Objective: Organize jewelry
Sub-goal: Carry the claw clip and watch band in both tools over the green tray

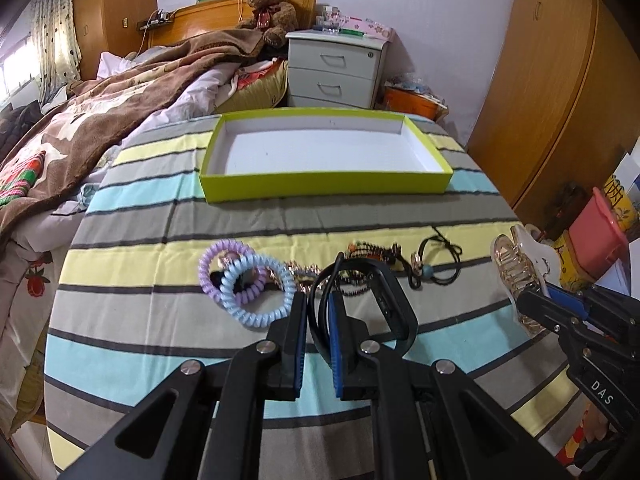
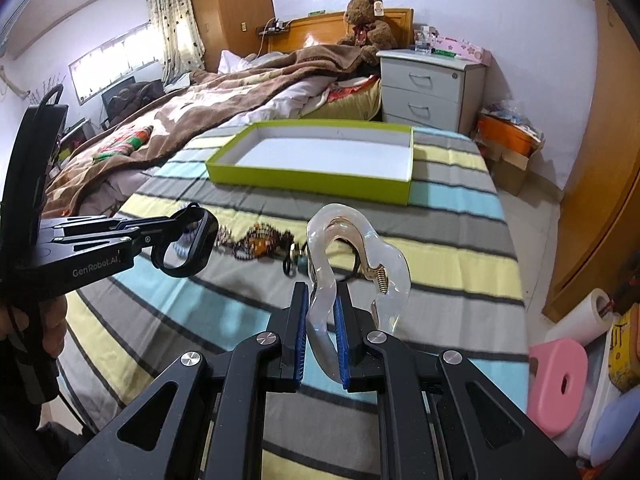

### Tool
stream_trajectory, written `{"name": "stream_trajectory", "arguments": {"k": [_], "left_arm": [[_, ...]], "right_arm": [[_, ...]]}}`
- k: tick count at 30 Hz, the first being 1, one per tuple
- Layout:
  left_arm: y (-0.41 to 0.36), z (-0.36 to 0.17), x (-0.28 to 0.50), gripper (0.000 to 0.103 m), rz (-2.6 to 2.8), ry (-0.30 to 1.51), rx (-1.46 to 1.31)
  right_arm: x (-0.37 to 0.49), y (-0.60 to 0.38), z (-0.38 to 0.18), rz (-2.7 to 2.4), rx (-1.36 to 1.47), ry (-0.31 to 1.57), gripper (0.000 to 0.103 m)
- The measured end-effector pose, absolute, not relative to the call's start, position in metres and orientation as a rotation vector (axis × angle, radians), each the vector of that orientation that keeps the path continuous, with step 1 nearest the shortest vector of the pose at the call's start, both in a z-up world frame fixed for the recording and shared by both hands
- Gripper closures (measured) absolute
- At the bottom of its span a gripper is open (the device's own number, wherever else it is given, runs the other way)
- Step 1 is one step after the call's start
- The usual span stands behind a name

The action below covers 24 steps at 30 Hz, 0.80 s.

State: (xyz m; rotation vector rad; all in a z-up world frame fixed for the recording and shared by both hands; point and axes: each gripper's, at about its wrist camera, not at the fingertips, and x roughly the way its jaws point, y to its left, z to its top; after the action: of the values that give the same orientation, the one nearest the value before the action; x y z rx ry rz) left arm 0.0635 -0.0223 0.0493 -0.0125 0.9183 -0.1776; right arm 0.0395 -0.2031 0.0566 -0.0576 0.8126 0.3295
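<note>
Left wrist view: left gripper (image 1: 319, 300) at lower centre, fingers (image 1: 297, 312) drawn narrow and clamped on a black band (image 1: 394, 300), a thin strand of it pinched between the blue pads and the wide loop bulging out to the right of them. Just beyond the fingertips, on the striped surface (image 1: 160, 216): purple coil tie (image 1: 208, 276) and blue coil tie (image 1: 256, 312) overlapping at left centre, beaded jewelry (image 1: 368, 254) in the middle, a black cord piece (image 1: 438, 258) to its right. Green tray (image 1: 324, 190) further up, centre of frame, white inside. Right gripper (image 1: 538, 294) at right edge, closed on a clear hair claw (image 1: 516, 264).

Right wrist view: right gripper (image 2: 323, 308) at lower centre, fingers (image 2: 298, 320) nearly together, gripping the claw's (image 2: 320, 280) clear handle between the blue pads; its curved body rises above and to the right of them. Left gripper (image 2: 160, 236) at left, holding the band (image 2: 200, 240).
</note>
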Motion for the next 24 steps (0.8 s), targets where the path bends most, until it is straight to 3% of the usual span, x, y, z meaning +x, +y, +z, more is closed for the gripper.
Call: {"name": "stream_trajectory", "arguments": {"k": [24], "left_arm": [[0.010,0.076,0.141,0.092,-0.166,0.873,-0.079]], "right_arm": [[0.135,-0.198,0.081,0.223,-0.059,0.807,0.090]]}}
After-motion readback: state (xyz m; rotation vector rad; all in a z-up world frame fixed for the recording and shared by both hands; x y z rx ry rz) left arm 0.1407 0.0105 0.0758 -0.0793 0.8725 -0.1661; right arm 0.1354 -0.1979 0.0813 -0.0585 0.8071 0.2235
